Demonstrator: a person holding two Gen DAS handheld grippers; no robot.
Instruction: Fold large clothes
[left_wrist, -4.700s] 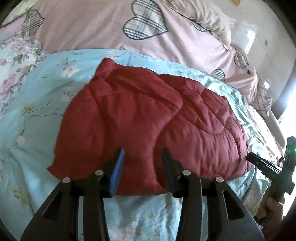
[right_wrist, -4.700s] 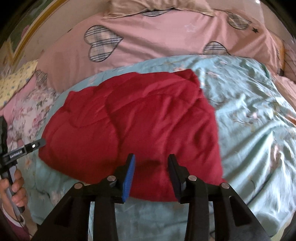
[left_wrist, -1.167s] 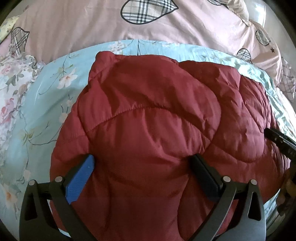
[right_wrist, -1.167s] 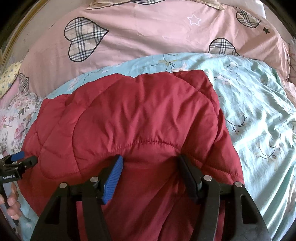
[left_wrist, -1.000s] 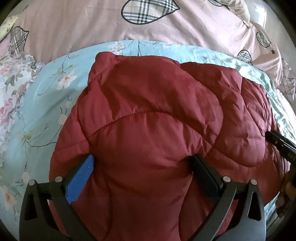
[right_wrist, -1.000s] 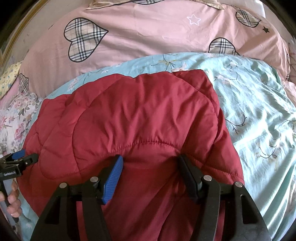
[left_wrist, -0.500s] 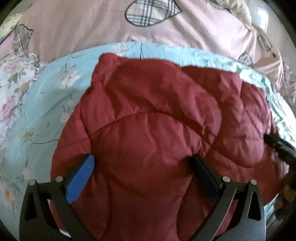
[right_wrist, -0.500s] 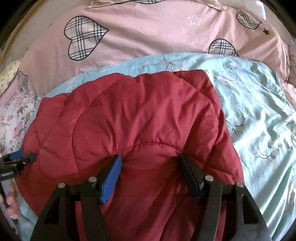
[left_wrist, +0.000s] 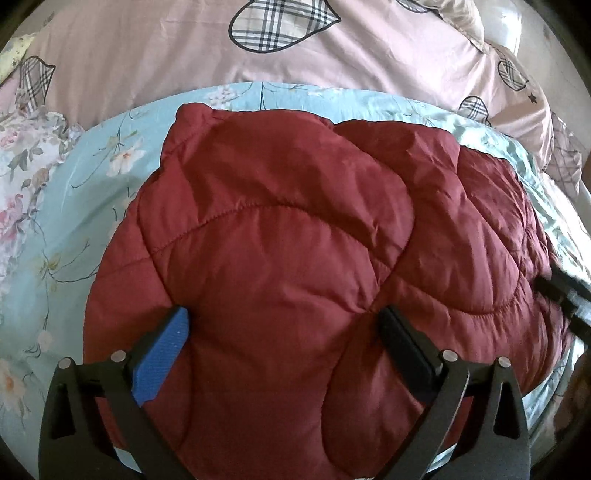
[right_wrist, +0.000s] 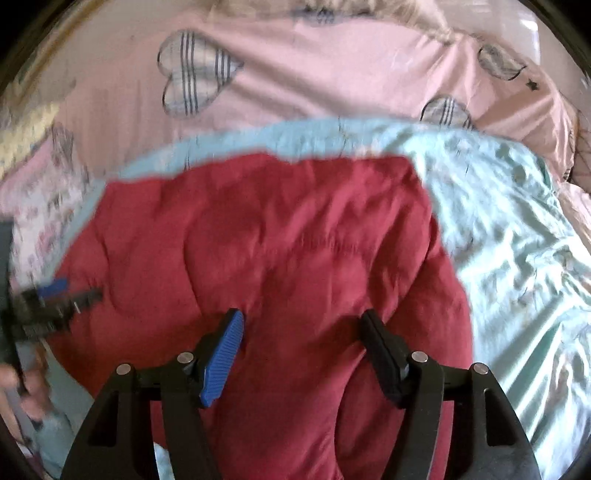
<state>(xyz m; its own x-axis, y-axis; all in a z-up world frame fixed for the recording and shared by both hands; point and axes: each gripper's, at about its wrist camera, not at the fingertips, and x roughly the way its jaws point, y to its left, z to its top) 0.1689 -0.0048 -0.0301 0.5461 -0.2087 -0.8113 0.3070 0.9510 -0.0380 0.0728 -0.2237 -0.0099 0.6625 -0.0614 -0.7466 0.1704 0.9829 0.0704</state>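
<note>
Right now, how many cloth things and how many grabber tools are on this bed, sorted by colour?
Red: 1, the quilted jacket.
Light blue: 1, the floral sheet.
Pink: 1, the heart-print cover.
Black tools: 2, the left gripper and the right gripper.
Total: 5.

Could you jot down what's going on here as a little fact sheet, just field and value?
Garment: red quilted jacket, lying bunched on the bed
Under it: light blue floral bedspread
Behind: pink bedding with plaid hearts
Left gripper: jaws wide, padded cloth bulging between them
Right gripper: jaws apart, jacket between them; view blurred
Fold: not yet neat
</note>
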